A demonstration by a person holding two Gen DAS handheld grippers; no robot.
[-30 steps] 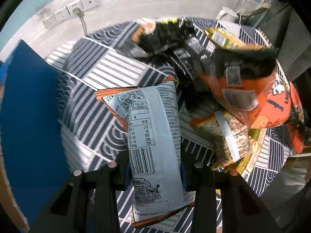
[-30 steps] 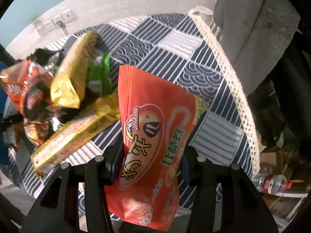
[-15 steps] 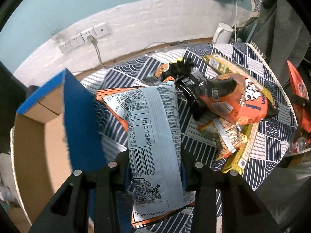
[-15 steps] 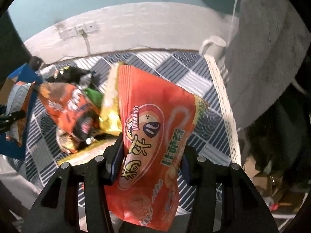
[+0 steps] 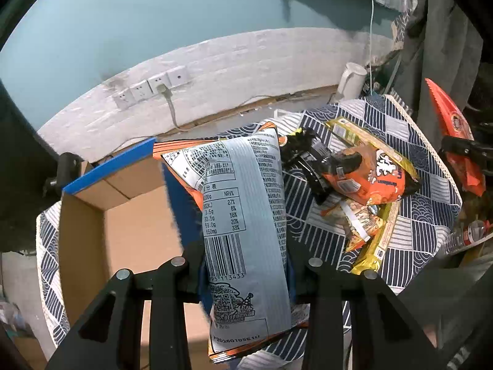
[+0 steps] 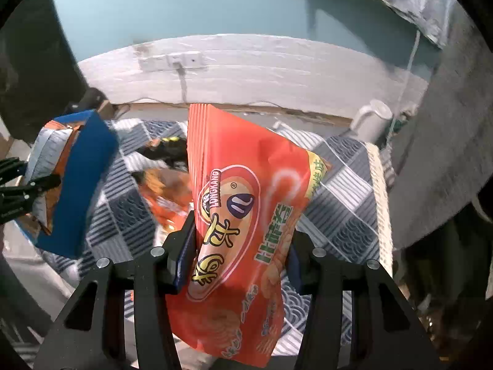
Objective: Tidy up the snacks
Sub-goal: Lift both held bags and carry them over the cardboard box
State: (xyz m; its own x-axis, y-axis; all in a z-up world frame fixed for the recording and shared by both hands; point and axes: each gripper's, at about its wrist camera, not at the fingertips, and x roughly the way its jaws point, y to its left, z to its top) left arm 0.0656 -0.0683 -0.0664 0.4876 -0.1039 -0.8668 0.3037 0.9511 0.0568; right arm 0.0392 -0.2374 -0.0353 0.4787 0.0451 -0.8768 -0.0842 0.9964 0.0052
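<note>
Silver-backed, orange-edged, one bag (image 5: pixel 246 215) is clamped in my left gripper (image 5: pixel 245 265); one red bag (image 6: pixel 243 215) is clamped in my right gripper (image 6: pixel 240 252). Since a second ago both have risen: the table (image 5: pixel 416 215) sits lower, and one box (image 5: pixel 138 215) now shows open beyond-left of my left gripper. About five packets (image 5: pixel 363 182) lie beyond-right.
</note>
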